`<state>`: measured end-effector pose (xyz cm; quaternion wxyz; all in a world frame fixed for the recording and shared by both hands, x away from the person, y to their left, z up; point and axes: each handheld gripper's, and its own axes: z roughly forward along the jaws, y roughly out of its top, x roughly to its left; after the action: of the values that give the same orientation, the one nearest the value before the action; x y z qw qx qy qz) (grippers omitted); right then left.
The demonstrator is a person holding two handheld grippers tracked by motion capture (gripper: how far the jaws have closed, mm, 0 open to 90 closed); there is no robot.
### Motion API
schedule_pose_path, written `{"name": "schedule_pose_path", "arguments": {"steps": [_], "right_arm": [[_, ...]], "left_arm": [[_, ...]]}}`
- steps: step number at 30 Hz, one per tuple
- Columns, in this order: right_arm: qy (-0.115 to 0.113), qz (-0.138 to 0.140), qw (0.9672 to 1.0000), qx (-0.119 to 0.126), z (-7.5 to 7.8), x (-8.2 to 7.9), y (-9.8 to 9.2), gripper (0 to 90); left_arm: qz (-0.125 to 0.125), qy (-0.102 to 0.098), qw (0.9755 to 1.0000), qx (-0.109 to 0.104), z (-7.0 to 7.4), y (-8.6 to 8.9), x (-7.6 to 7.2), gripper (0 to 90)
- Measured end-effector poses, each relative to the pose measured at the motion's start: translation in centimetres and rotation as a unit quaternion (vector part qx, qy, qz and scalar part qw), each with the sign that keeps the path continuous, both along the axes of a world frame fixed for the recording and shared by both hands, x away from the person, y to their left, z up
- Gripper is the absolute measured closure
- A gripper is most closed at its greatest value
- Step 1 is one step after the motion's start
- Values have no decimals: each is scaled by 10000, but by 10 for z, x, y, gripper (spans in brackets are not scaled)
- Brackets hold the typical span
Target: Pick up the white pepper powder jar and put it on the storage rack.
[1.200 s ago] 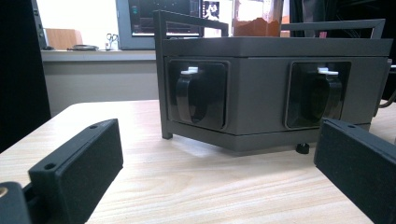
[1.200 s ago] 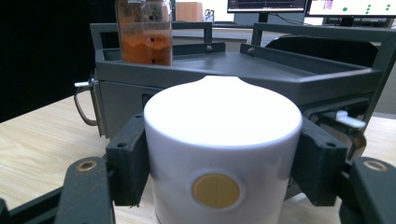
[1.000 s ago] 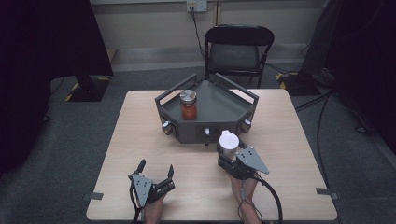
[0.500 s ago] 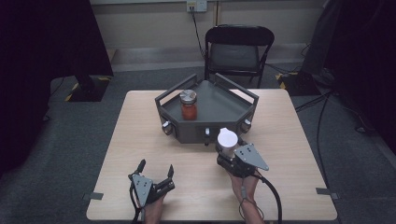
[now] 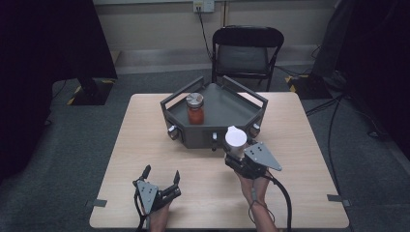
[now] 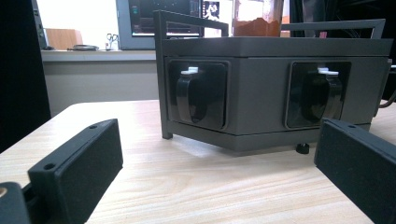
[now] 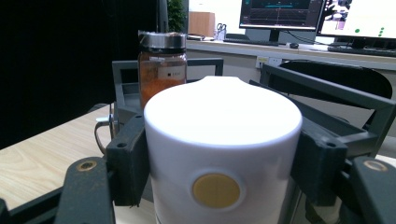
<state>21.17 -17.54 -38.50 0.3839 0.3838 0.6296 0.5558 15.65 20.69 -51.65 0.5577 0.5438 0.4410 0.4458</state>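
Right gripper (image 5: 238, 153) clamped on a white round-topped container (image 5: 235, 139) — jaws pressing both its sides in the right gripper view, yellow dot on its front (image 7: 216, 190). It sits lifted just in front of the dark grey hexagonal tray (image 5: 227, 104), near the tray's front-right face, above the tabletop (image 5: 300, 159). Spice jar (image 5: 195, 108) with metal lid and orange-red contents stands upright inside the tray, left of centre. Left gripper (image 5: 159, 182) rests near the tabletop's front edge, jaws wide apart, holding nothing — it faces the tray's front knobs (image 6: 194, 91). Step looks like carry-and-place: container probably goes into the tray. Next move needs lift over the rail (image 7: 327, 88), then a set-down clear of the jar.
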Motion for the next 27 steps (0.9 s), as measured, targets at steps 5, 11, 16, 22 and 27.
{"name": "schedule_pose_path", "arguments": {"steps": [5,11,16,22,27], "right_arm": [[-31,36,10000,-7,7,3,-1,304],[-38,91,10000,4,16,7,-3,304],[-57,136,9999,36,21,9,-3,304],[-94,145,9998,58,27,12,-4,304],[-86,184,9998,69,35,18,-5,304]], "left_arm": [[0,0,10000,-1,0,0,0,5],[2,6,10000,3,0,0,0,5],[10,3,10000,-1,0,0,0,5],[10,5,10000,0,0,0,0,5],[10,5,10000,0,0,0,0,5]]}}
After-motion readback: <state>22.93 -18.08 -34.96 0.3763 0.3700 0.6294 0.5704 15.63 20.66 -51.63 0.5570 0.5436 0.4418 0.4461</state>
